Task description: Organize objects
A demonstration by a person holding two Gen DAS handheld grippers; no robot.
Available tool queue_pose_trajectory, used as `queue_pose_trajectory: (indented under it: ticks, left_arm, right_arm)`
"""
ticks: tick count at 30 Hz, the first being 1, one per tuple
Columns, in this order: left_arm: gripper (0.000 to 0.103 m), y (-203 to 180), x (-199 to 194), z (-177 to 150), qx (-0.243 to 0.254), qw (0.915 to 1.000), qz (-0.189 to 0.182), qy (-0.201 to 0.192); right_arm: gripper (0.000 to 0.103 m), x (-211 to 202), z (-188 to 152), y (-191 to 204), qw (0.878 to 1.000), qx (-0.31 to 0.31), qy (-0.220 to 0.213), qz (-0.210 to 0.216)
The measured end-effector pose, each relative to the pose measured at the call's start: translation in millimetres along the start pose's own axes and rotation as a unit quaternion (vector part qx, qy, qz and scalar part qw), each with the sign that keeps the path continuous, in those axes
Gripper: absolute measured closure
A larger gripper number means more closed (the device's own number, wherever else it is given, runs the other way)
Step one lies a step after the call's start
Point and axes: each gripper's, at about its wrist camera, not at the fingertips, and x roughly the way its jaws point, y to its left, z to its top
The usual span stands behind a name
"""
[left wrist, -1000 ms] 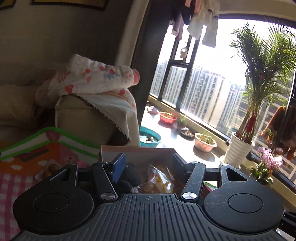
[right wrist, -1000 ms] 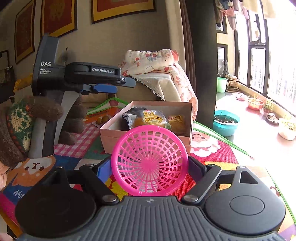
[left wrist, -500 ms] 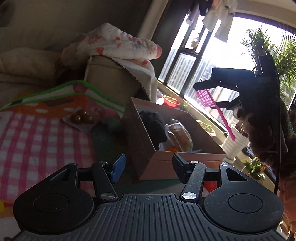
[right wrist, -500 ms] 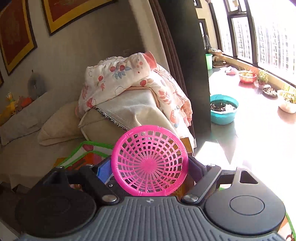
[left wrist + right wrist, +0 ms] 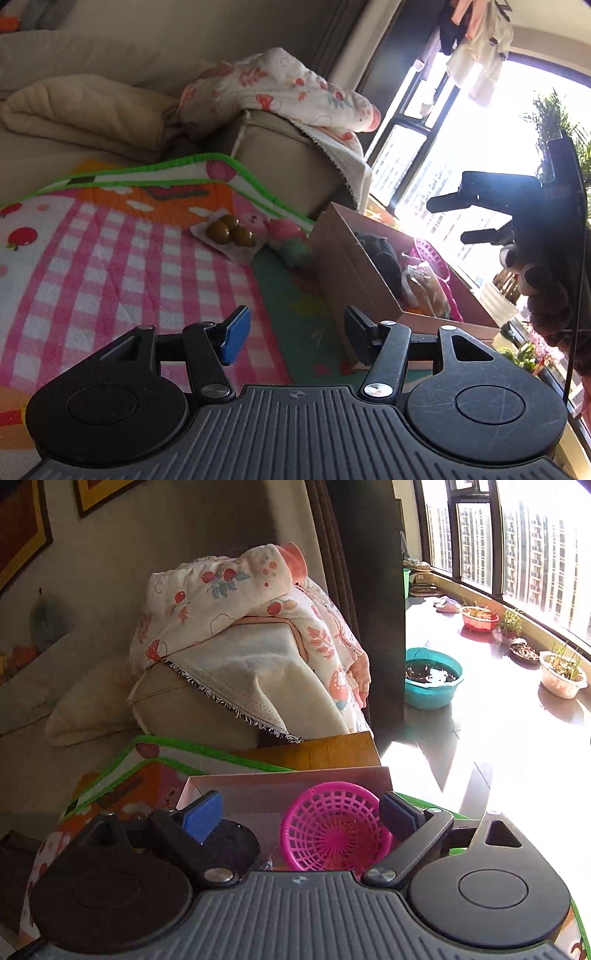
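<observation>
Left wrist view first: the left gripper (image 5: 293,332) hangs over the play mat (image 5: 110,258) with its jaws apart and nothing between them, free for a next pick, pointed toward the cardboard box (image 5: 354,280) at about two o'clock. That box is the collecting place: a dark bundle, a wrapped snack (image 5: 424,291) and the pink basket (image 5: 434,258) all sit inside its walls. Still loose on the mat at eleven o'clock from the jaws are three brown round fruits (image 5: 231,232) on a scrap of wrapping, and a soft toy (image 5: 291,243) just beside the box's near corner, likely the next candidates. At three o'clock the right gripper (image 5: 476,218) is a dark silhouette above the box against the bright window. Over to the right wrist view: the right gripper (image 5: 299,812) hovers above the box (image 5: 288,777), jaws opening, and the pink basket (image 5: 334,836) sits low between them, tilted on its side toward the right finger; it looks let go, though contact with that finger cannot be ruled out. A dark cloth item (image 5: 231,843) lies at nine o'clock of the basket. I'd judge this step nearly done.
</observation>
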Motion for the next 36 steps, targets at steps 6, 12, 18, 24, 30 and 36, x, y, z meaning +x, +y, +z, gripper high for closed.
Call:
queue_pose_trajectory:
  ticks: [6,12,18,24,30,36]
  left_arm:
    - [0.042,32,-13,17,-0.025,0.9948,0.066,-0.073]
    - [0.042,73,-26,15,-0.099,0.9834,0.081,-0.128]
    - [0.042,89,-32,16,-0.143,0.9797,0.056,-0.129]
    - [0.042,103,-44,14,-0.189,0.9676,0.064,-0.155]
    - [0.042,110,-49,14,-0.203,0.9608,0.086,-0.168]
    - [0.042,94,-42,17,-0.152,0.9747,0.077,-0.145]
  right_arm:
    - [0.011,37,12,112,0.993,-0.068,0.075,0.065]
    - [0.011,128,15,184,0.984,-0.123,0.125,-0.028]
    - [0.040,189,19,189,0.980,-0.091,0.171,-0.047]
    - [0.056,174,11,183,0.976,-0.056,0.209,0.007]
    - [0.061,112,-35,194,0.963,-0.105,0.240,0.067]
    - [0.061,33,-94,187,0.943,-0.146,0.268,0.130]
